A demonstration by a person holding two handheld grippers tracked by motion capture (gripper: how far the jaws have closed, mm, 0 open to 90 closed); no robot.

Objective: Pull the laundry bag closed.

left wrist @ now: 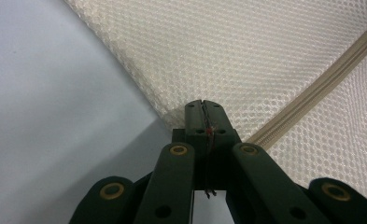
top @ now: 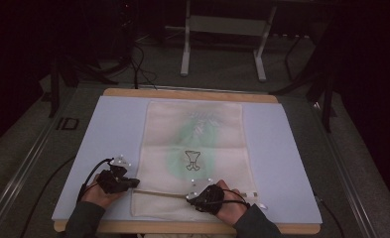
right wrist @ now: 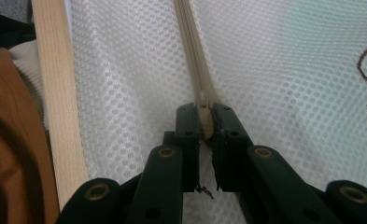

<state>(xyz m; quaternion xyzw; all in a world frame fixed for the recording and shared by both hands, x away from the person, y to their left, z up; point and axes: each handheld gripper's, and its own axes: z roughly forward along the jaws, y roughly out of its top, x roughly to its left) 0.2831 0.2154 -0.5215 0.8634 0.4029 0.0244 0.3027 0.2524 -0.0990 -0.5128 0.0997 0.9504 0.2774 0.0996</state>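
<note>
We see a cream mesh bag lying flat on a pale blue board, which sits on a wooden table. A beige zipper runs across the bag near the edge closest to the person.

Left gripper: at the bag's left edge, where the zipper ends. In the left gripper view its jaws are pressed together, pinching the bag's corner; the zipper runs off diagonally to the right just beside them.

Right gripper: over the zipper line, right of the middle of the bag. In the right gripper view its jaws stand a little apart and clamp the zipper slider between them; the zipper continues straight ahead from the tips. The table's wooden edge passes along the left of that view.

On the bag we note a small dark outline drawing with a green tint showing through the mesh around it.

Both hands grip from the near edge, sleeves dark.
</note>
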